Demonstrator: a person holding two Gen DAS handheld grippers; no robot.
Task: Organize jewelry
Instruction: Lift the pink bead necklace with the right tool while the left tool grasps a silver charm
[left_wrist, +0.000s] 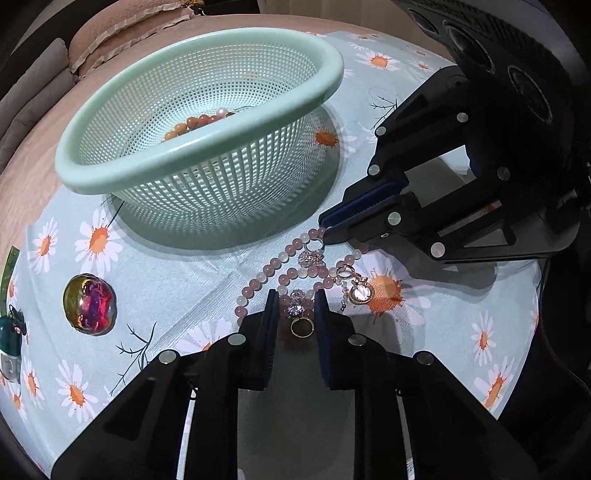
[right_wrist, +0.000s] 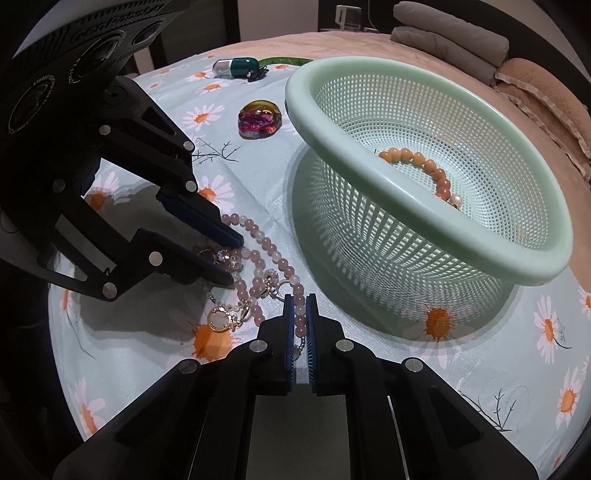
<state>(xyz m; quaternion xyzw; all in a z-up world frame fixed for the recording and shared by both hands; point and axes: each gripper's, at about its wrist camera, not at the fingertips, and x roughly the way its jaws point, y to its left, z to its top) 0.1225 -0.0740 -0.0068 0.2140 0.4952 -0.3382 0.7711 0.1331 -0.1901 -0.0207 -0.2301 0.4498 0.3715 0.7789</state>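
Lying tangled on the daisy-print table (left_wrist: 207, 266) beside the green basket (right_wrist: 436, 229): pink bead necklace (left_wrist: 273, 269), being pinched by the right hand-held gripper (right_wrist: 300, 301). Lifting slowly advised, freeing the crystal ring (left_wrist: 301, 321) framed by the spread, low-angled left hand-held gripper (left_wrist: 295, 306).

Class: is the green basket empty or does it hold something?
Not empty: an orange bead bracelet lies inside the green basket.

Right gripper (right_wrist: 300, 301) is pinching the pink bead necklace (right_wrist: 258, 254) beside the green basket (right_wrist: 424, 236), jaws nearly touching.
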